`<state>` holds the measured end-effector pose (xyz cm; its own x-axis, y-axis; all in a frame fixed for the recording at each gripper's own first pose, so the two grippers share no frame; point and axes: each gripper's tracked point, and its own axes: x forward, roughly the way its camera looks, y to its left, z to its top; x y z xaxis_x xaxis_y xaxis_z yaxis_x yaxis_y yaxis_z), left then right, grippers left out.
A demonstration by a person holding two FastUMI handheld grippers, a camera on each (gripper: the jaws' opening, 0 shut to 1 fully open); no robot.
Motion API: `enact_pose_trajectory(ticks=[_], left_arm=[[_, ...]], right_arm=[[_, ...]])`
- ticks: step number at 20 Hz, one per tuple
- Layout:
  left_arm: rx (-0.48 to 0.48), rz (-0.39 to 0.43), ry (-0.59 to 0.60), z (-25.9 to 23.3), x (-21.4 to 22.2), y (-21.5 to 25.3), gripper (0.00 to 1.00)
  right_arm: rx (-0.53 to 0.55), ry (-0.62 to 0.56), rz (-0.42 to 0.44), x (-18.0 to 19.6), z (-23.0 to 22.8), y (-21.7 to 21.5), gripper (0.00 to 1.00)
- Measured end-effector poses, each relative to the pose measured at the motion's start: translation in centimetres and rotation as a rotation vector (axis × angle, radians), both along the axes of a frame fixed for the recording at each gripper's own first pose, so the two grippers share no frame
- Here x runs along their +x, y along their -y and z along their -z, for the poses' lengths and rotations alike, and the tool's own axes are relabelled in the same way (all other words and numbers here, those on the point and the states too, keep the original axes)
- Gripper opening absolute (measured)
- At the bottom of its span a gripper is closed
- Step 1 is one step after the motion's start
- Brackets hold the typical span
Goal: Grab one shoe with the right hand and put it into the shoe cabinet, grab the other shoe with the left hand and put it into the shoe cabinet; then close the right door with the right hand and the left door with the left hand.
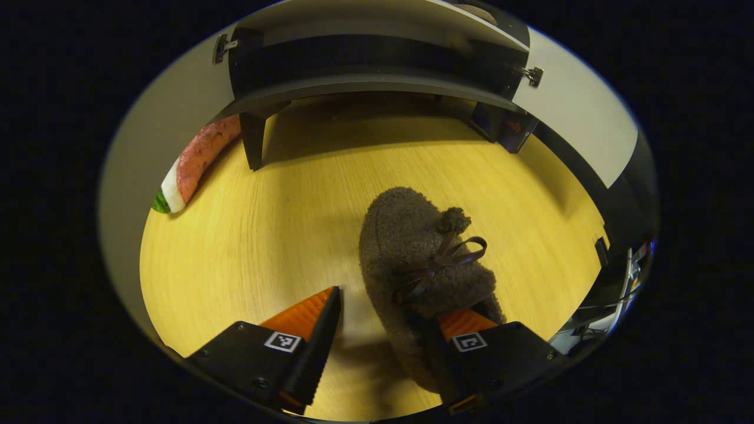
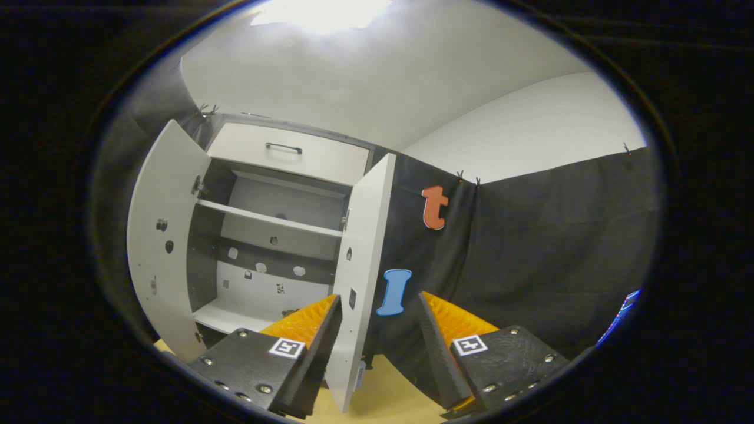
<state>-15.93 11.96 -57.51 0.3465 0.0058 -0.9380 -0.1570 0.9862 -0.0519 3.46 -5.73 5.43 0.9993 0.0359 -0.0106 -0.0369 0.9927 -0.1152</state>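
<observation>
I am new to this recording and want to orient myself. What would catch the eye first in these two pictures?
In the left gripper view, a fuzzy brown slipper with a bow lies on the yellow floor, between the open left tongs. In the right gripper view, the shoe cabinet stands with both doors open.

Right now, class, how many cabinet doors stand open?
2. In the right gripper view, the left door is swung wide at the cabinet's left side; the right door stands open just beyond the right gripper.

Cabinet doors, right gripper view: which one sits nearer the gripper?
The right-hand door, whose lower edge hangs between the right gripper fingers; the left-hand door stands farther off.
</observation>
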Motion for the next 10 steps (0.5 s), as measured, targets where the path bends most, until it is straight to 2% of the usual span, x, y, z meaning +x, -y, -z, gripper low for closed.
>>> enact_pose_trajectory(ticks=[2, 3, 4, 5, 6, 7, 8, 10], left_arm=[[-0.018, -0.025, -0.003, 0.0, 0.1, 0.7, 0.57], [-0.003, -0.031, -0.012, 0.1, 0.1, 0.7, 0.41], [0.02, -0.04, -0.023, 0.1, 0.1, 0.2, 0.34], [0.058, -0.051, -0.032, 0.0, 0.0, -0.4, 0.19], [0.083, -0.052, -0.046, -0.2, -0.3, -0.6, 0.09], [0.096, -0.034, -0.062, -0.3, -0.5, -0.7, 0.02], [0.108, -0.02, -0.07, -0.4, -0.3, -0.7, 0.01], [0.089, -0.049, -0.072, -0.8, 0.0, -0.3, 0.01]], right_arm=[[0.006, -0.001, -0.002, 0.1, 0.0, -0.2, 0.76], [0.009, 0.001, -0.005, 0.2, -0.1, -0.4, 0.77], [0.011, 0.006, -0.009, 0.3, -0.1, -0.5, 0.77], [0.01, 0.01, -0.013, 0.5, -0.1, -0.7, 0.77], [0.008, 0.012, -0.018, 0.5, -0.2, -0.8, 0.77], [0.005, 0.013, -0.023, 0.6, -0.2, -1.0, 0.77], [0.003, 0.014, -0.027, 0.7, -0.1, -1.2, 0.77], [-0.001, 0.014, -0.032, 0.8, 0.1, -1.3, 0.77]])
